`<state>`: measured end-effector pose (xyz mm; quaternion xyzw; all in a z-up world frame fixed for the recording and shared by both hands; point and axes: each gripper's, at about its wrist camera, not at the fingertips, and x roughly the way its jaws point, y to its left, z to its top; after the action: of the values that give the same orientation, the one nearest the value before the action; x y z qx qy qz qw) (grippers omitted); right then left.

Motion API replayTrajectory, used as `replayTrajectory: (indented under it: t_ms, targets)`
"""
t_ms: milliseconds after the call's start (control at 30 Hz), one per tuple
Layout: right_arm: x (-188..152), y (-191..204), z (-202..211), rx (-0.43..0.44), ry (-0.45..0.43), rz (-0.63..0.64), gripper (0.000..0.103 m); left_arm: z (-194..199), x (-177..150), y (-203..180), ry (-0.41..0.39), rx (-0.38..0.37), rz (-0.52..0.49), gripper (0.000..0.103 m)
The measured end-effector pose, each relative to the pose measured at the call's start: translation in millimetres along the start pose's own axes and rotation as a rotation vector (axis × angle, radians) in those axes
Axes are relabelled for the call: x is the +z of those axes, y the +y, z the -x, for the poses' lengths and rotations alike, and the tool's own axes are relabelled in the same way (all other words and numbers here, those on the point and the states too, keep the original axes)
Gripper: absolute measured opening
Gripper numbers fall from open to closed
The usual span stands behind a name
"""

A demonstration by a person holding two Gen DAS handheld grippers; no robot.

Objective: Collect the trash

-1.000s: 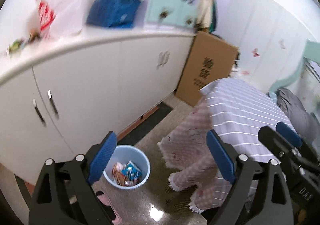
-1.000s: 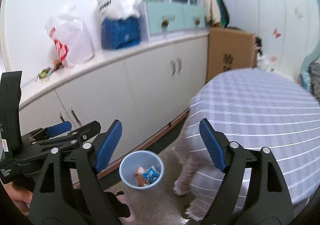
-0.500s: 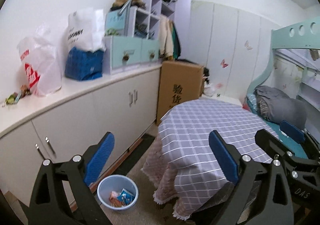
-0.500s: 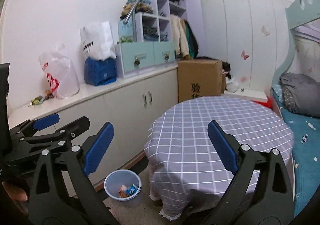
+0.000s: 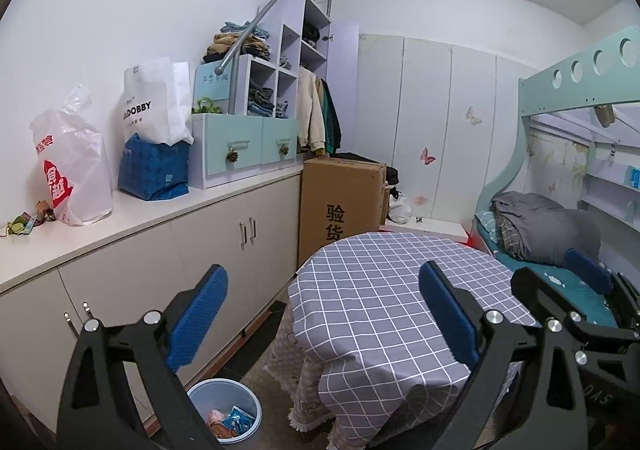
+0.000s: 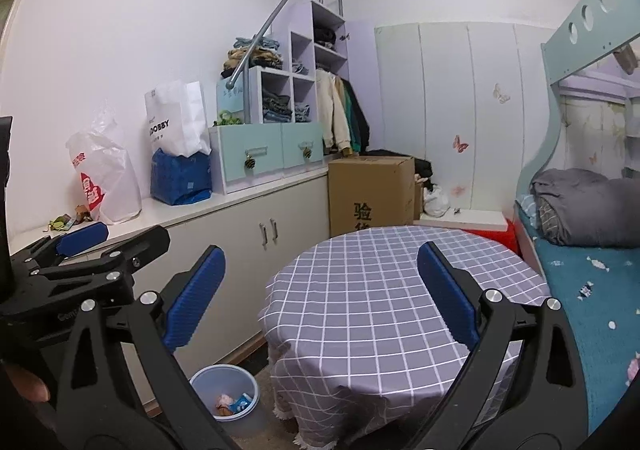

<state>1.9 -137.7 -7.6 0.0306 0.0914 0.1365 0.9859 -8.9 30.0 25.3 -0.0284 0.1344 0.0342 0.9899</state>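
Seemingly nearly done, wrappers point(image 5: 229, 421) lie in the blue bin point(image 5: 224, 390) at seven o'clock, the round table point(image 5: 384, 290) bare, left gripper point(image 5: 322, 314) and right gripper point(image 6: 320, 294) both spread, empty.

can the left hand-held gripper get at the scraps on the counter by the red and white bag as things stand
Probably yes. The left hand-held gripper is open and holds nothing, and the scraps lie in the open on the counter, left of the plastic bag. Nothing blocks them, though it would have to swing well left.
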Motion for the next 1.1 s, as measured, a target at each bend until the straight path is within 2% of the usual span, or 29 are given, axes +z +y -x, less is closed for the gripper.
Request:
replayTrajectory:
  t_ms: [1100]
  targets:
    - [-11, -3, 3, -0.021, 0.024, 0.002, 0.095, -5, -11, -11, 0.005, -0.015, -0.042, 0.094]
